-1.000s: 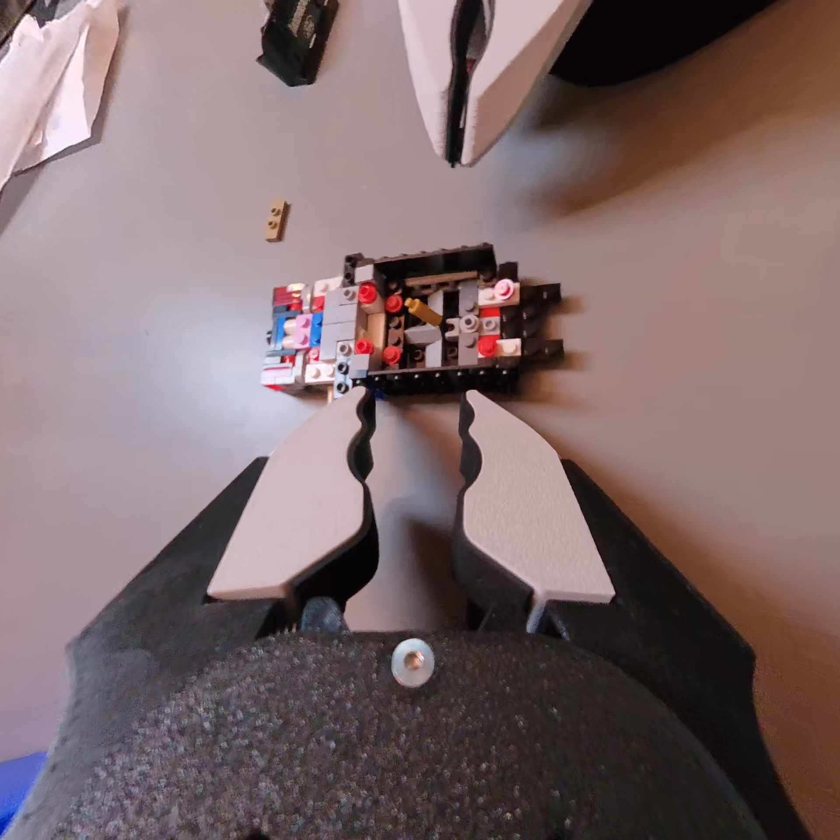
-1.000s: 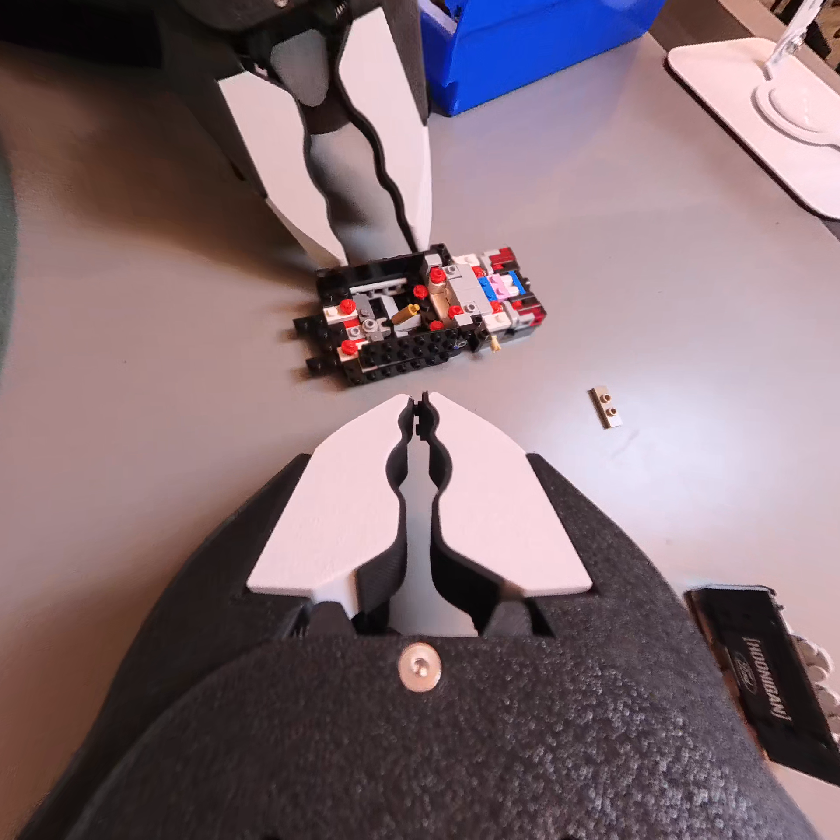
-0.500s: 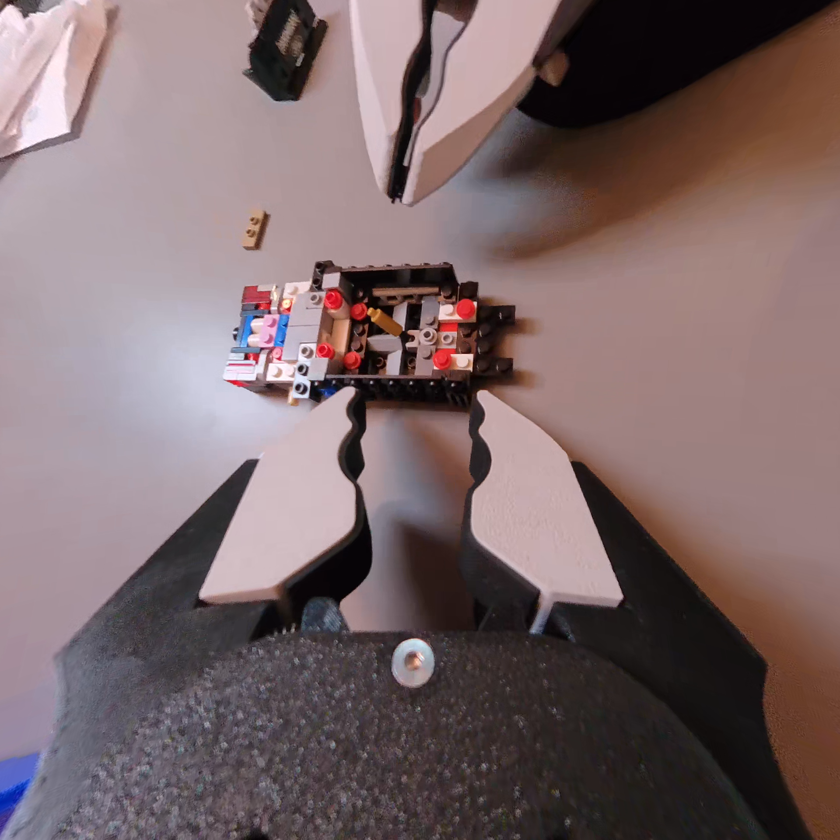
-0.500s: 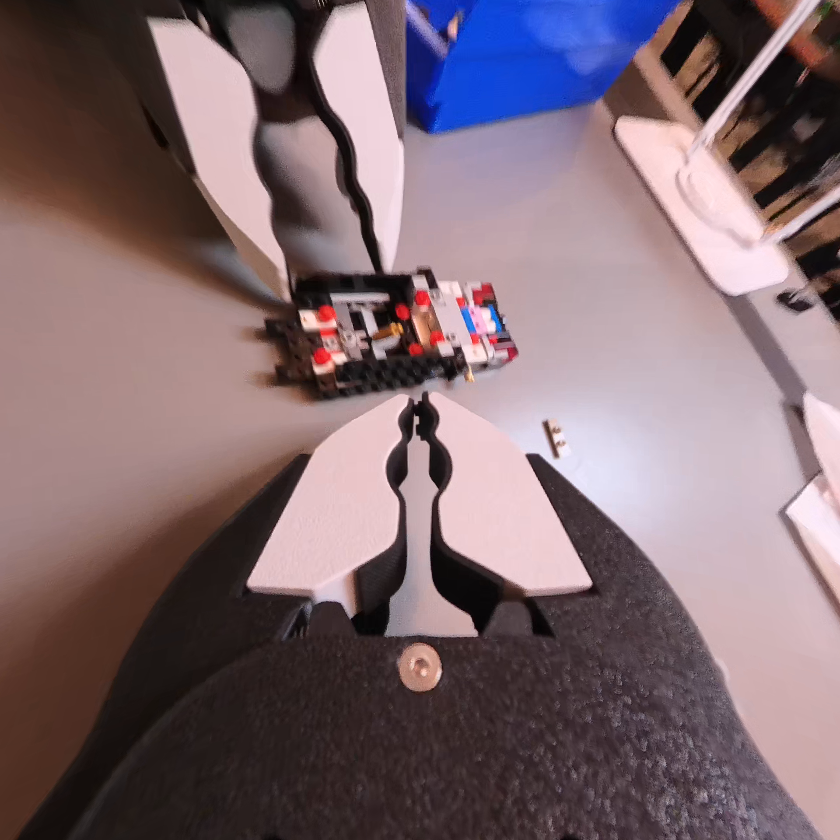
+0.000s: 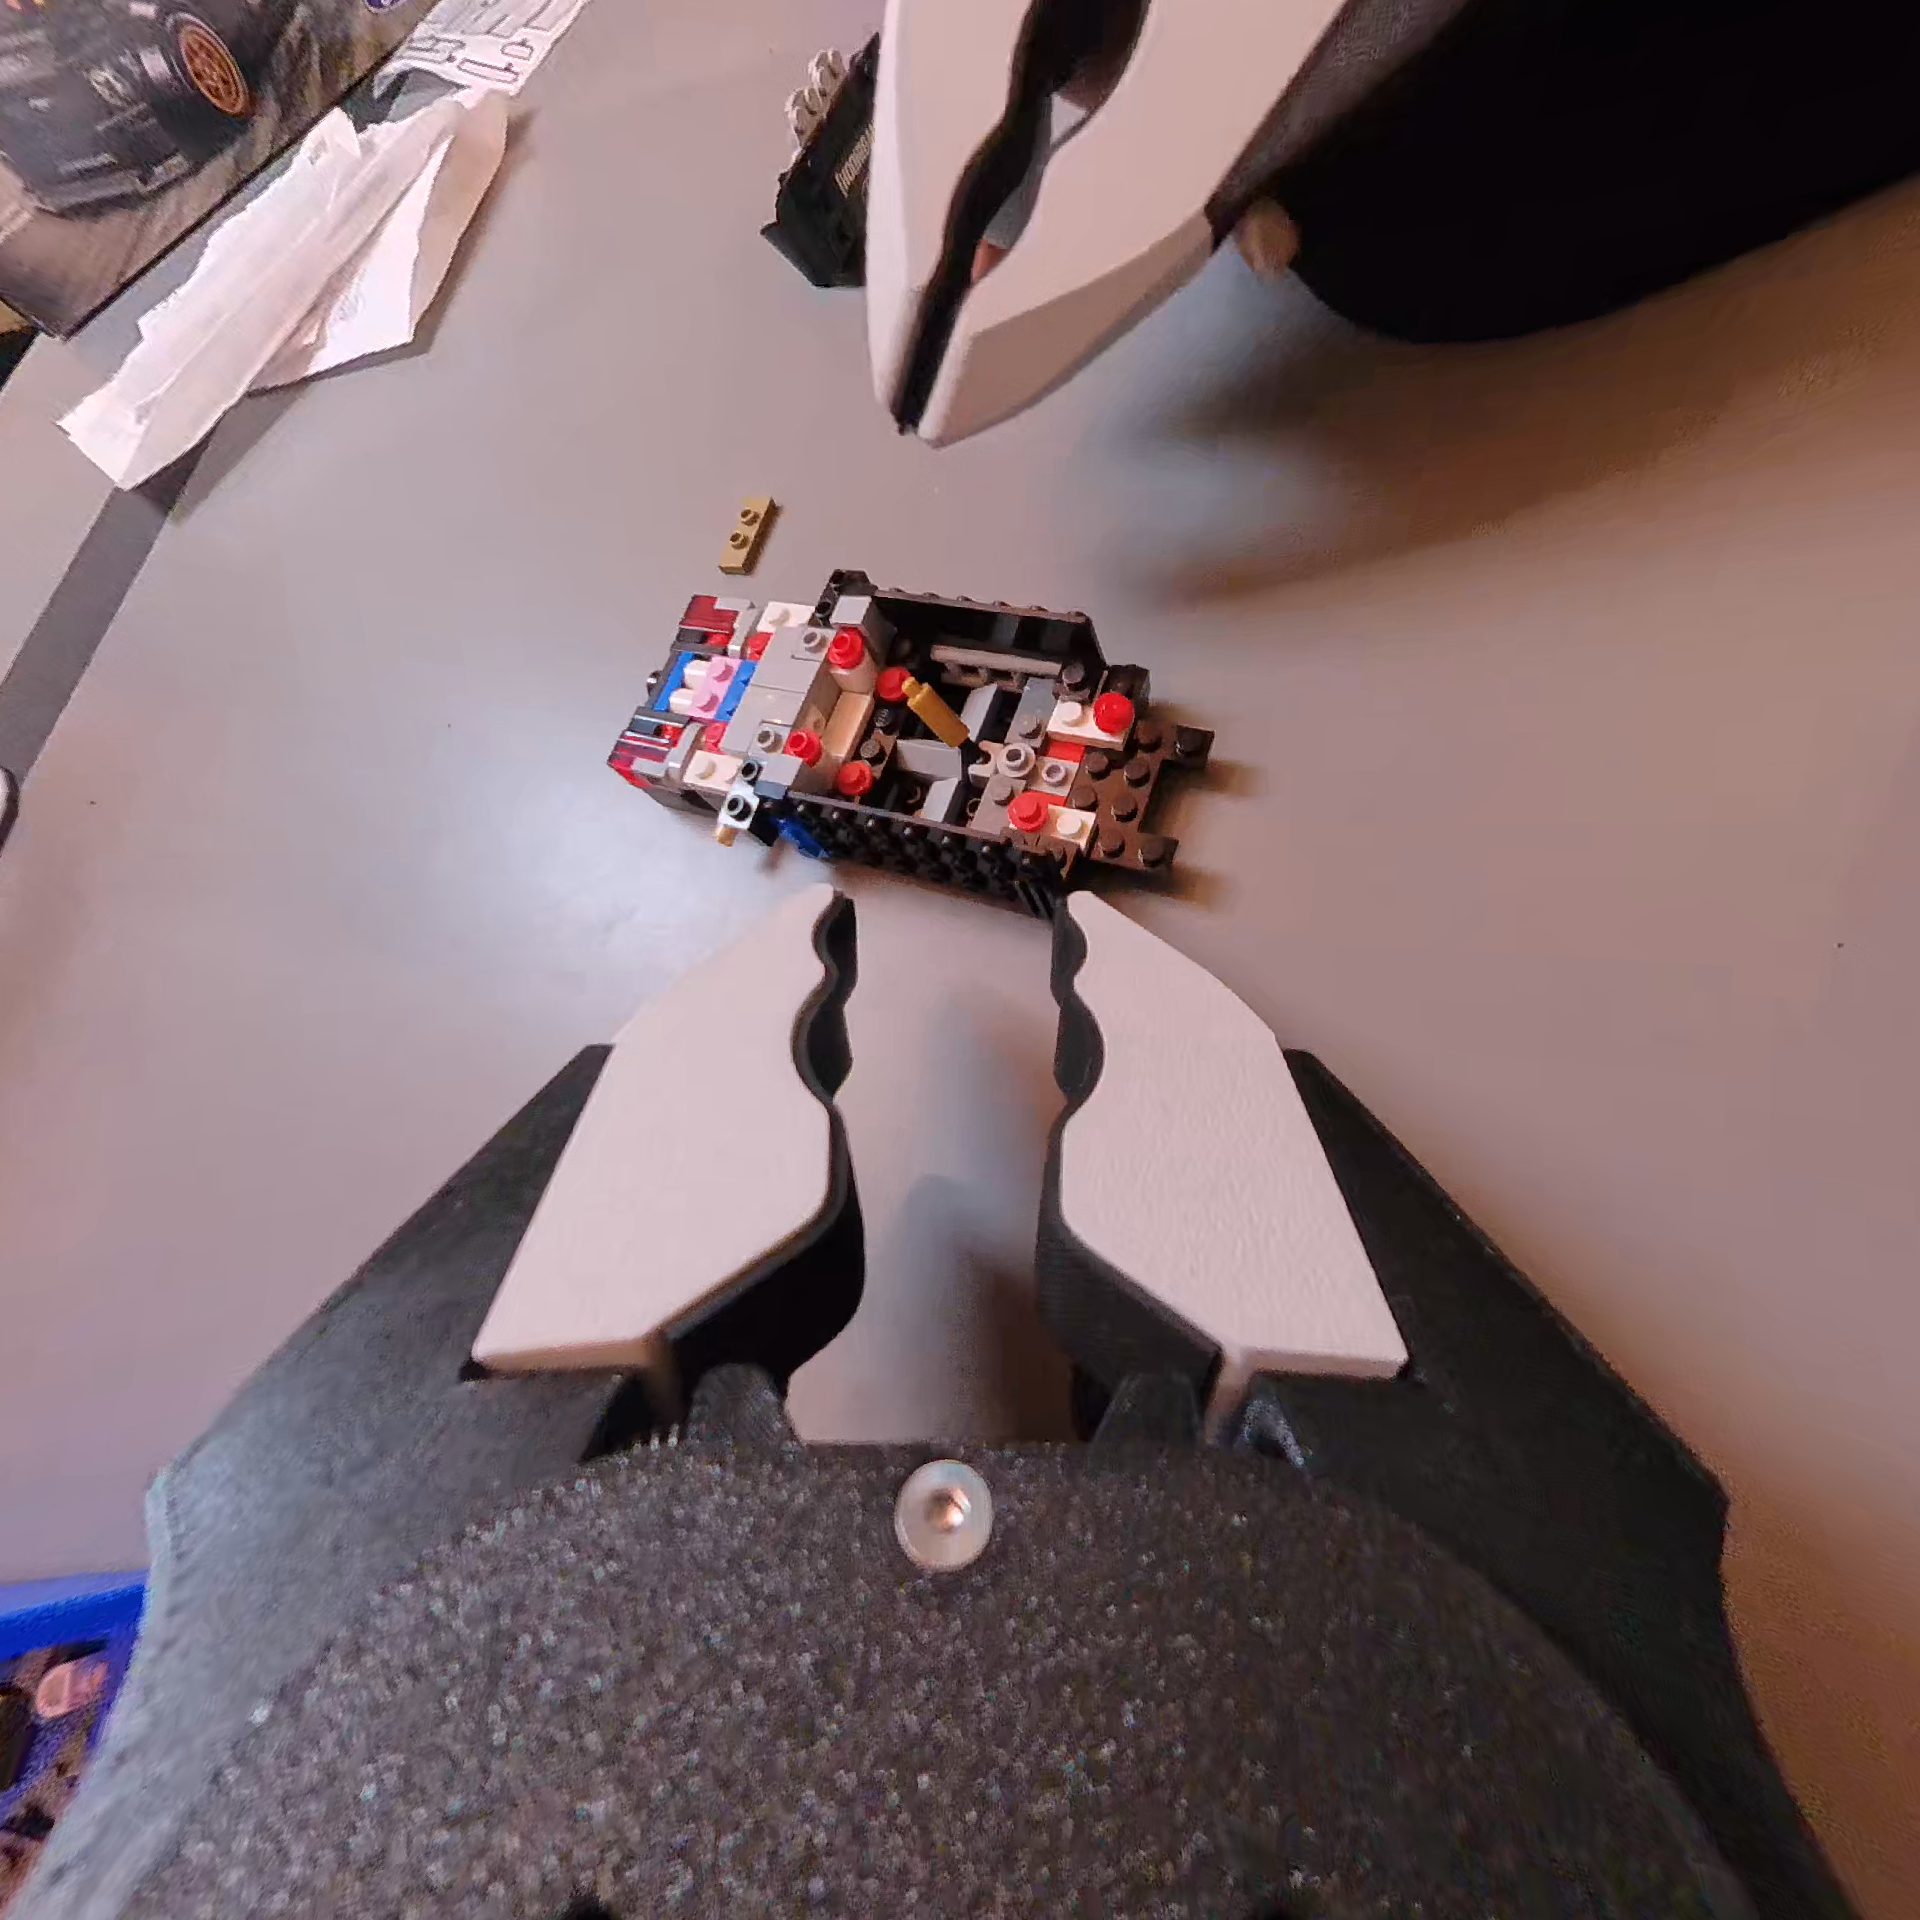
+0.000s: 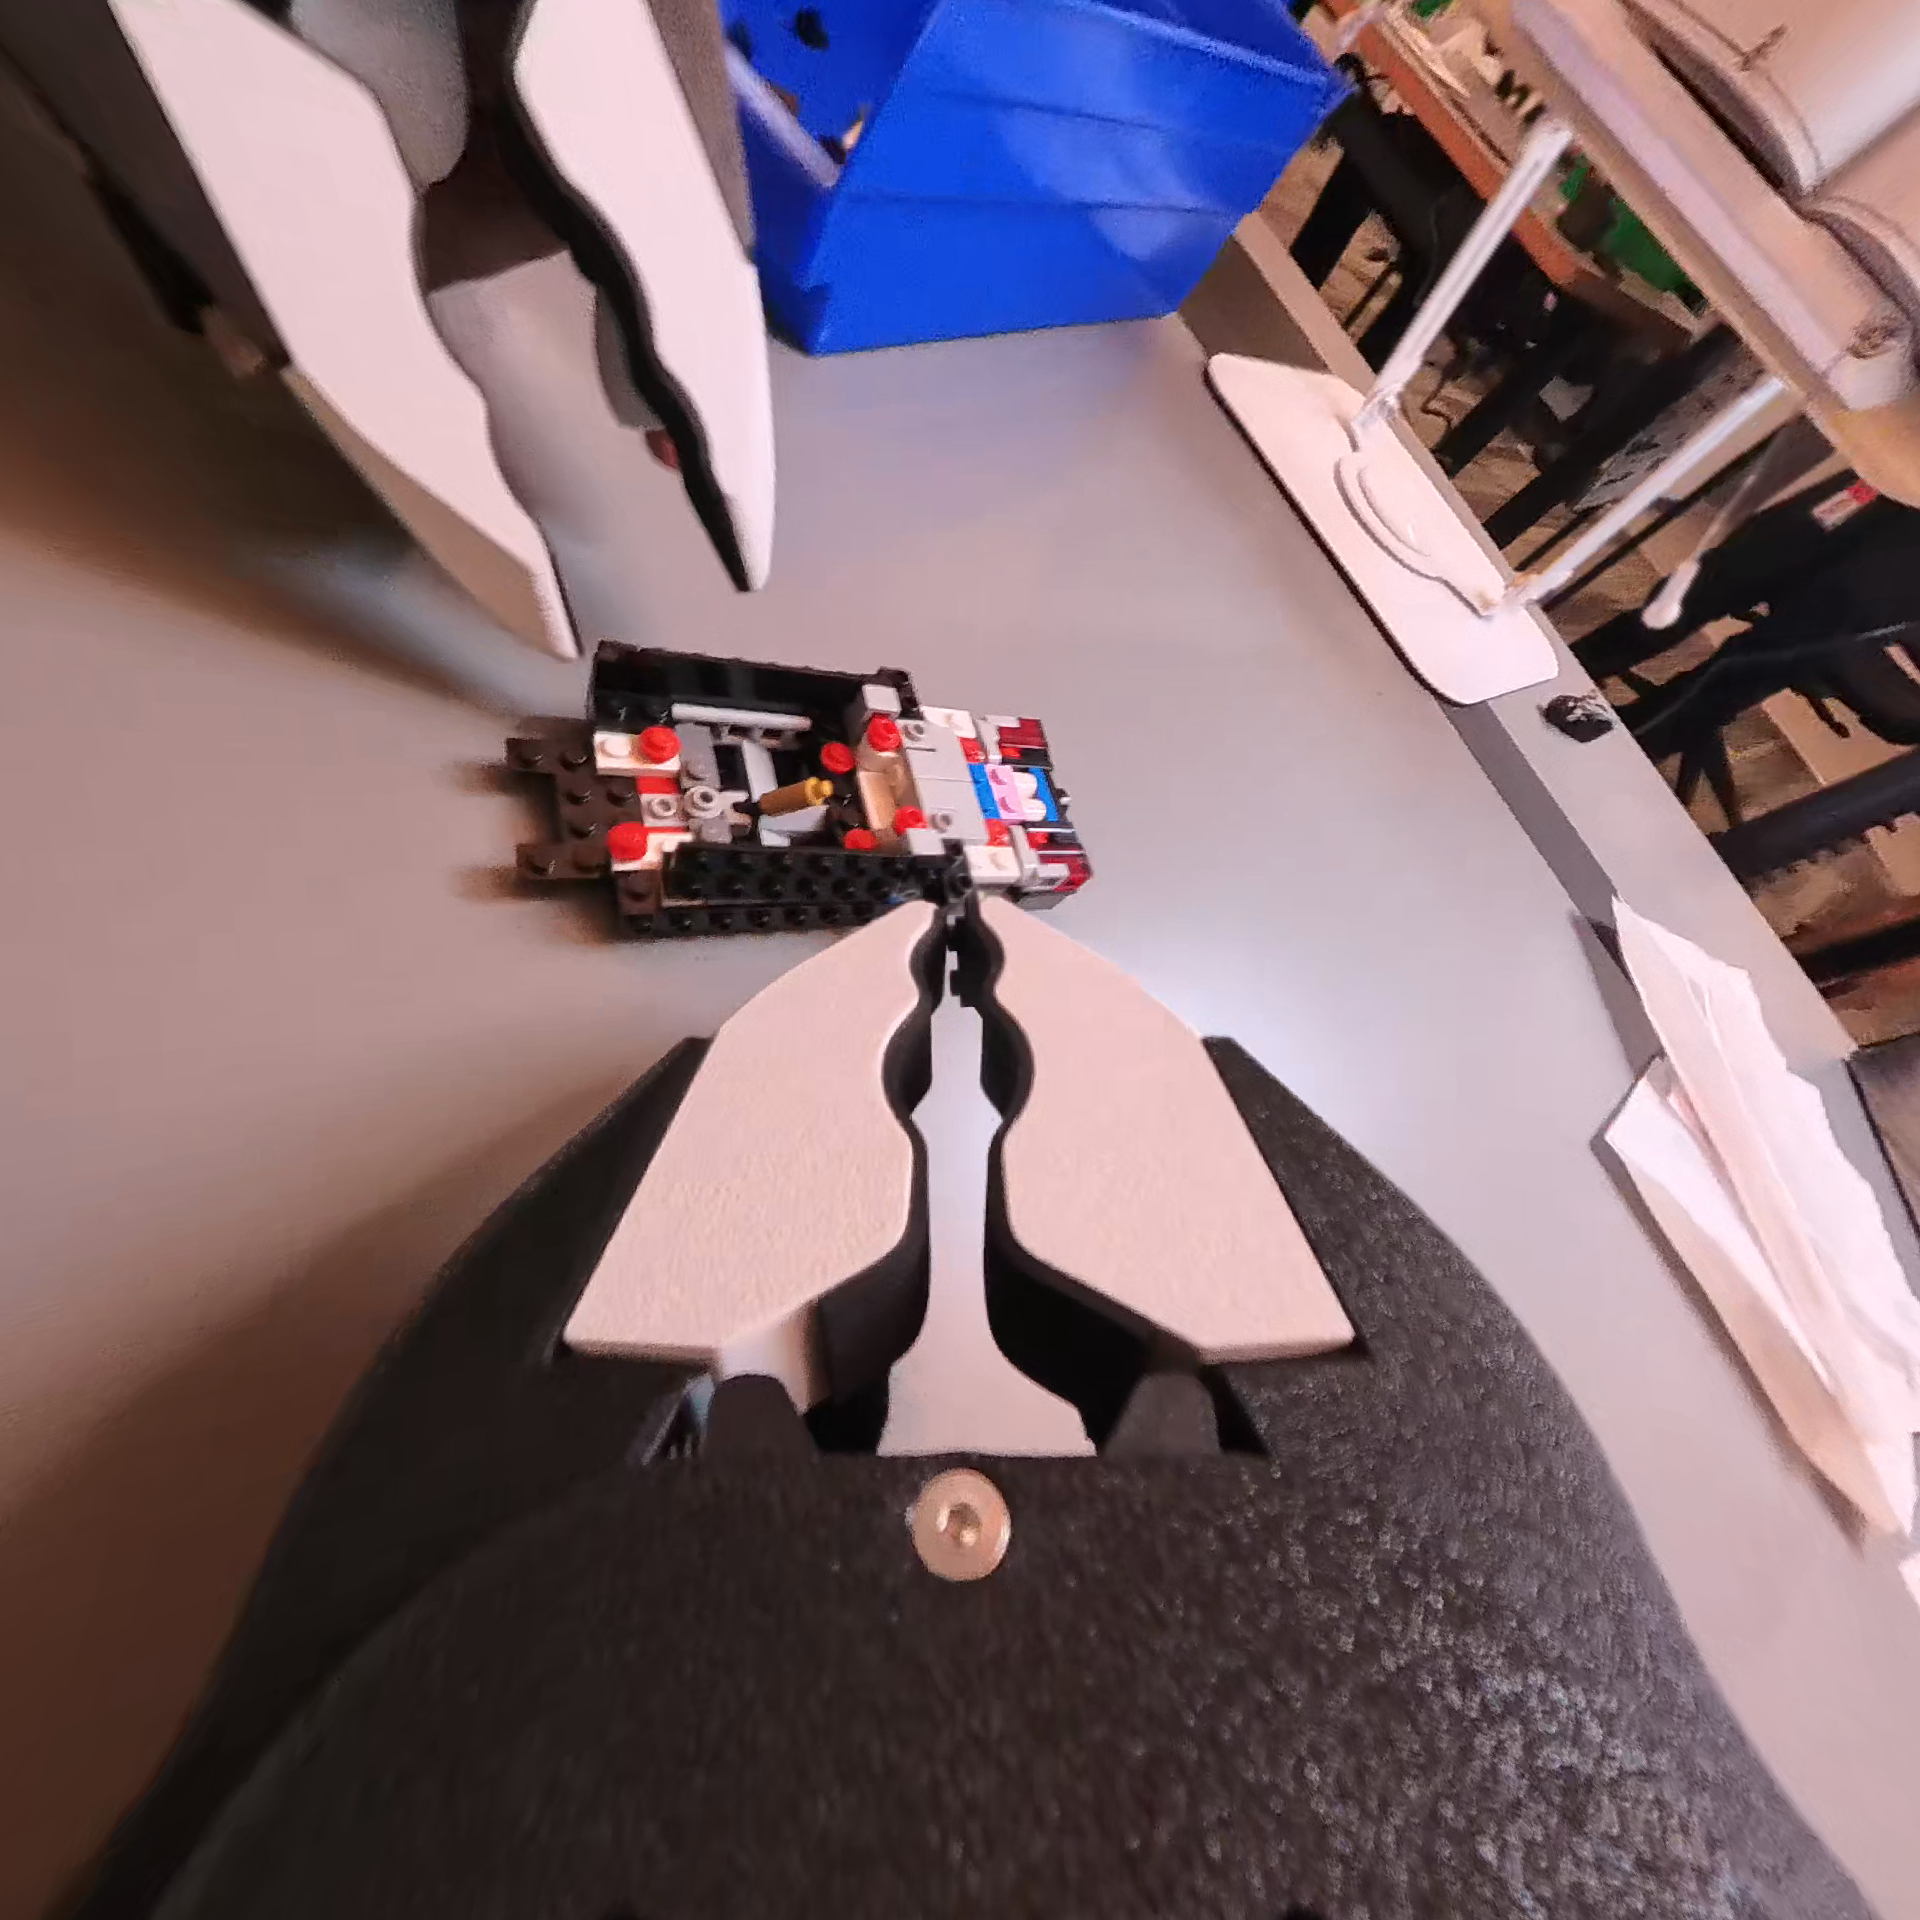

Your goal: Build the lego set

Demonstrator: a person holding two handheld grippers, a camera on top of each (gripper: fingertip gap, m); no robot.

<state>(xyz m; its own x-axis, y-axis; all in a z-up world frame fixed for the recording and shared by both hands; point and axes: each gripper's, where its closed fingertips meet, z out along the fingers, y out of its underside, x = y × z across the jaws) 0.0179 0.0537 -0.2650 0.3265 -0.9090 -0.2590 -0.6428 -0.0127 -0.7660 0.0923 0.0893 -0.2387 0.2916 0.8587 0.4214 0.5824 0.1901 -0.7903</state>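
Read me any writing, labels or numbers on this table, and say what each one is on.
Black printed part beyond the lego car: white lettering, legible, but I don't repeat writing.
Box at the far corner: car picture, lettering too small to read.
Folded paper: print too blurred to read.
Small black piece in the right gripper: no writing visible.

My left wrist view looks down steeply along the left tool [image 5: 945, 904] at the lego build [image 5: 904, 743], close above the grey surface [image 5: 1558, 935]. My right wrist view faces it from the opposite side (tilted, slightly blurred), behind the right tool [image 6: 951, 920]. Both share the build and each other's tool.
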